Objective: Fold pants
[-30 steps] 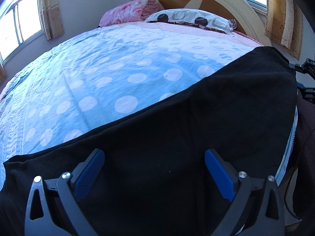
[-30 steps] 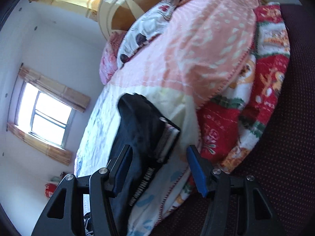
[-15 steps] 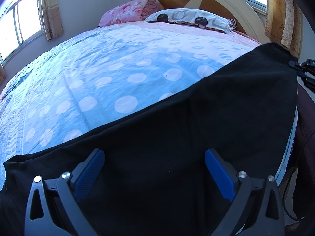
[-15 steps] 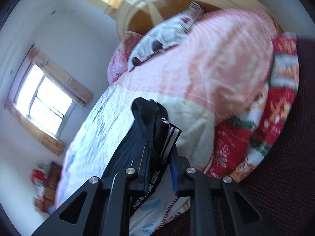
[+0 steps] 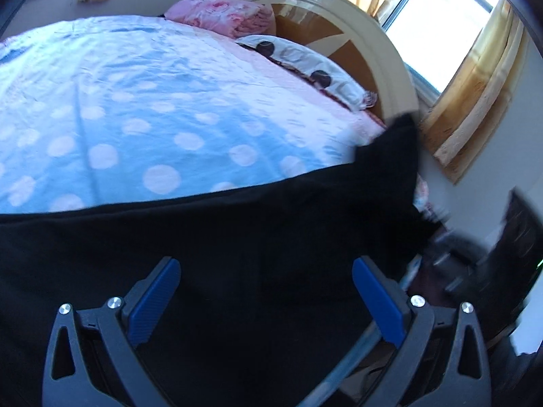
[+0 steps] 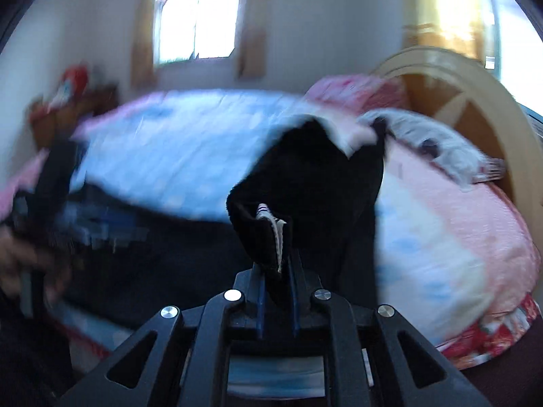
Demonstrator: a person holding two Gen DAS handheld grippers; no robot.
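Observation:
Black pants (image 5: 237,237) lie along the near edge of a bed with a blue polka-dot sheet (image 5: 135,118). My left gripper (image 5: 266,296) is open, its blue pads apart just above the black cloth. My right gripper (image 6: 276,291) is shut on the pants' waistband end (image 6: 271,234), where a striped white label shows, and holds it lifted off the bed. In the right wrist view the pants (image 6: 322,176) rise in a fold above the gripper. In the left wrist view that lifted corner (image 5: 400,142) stands up at the right.
A wooden headboard (image 5: 373,54), a pink pillow (image 5: 220,17) and a white spotted pillow (image 5: 305,64) are at the bed's head. Curtained windows (image 5: 448,23) are behind. A red patterned quilt (image 6: 492,335) hangs off the bed's side.
My right gripper closed on the waistband end and swung it up and across the bed. My left gripper turned right and stayed open over the pants.

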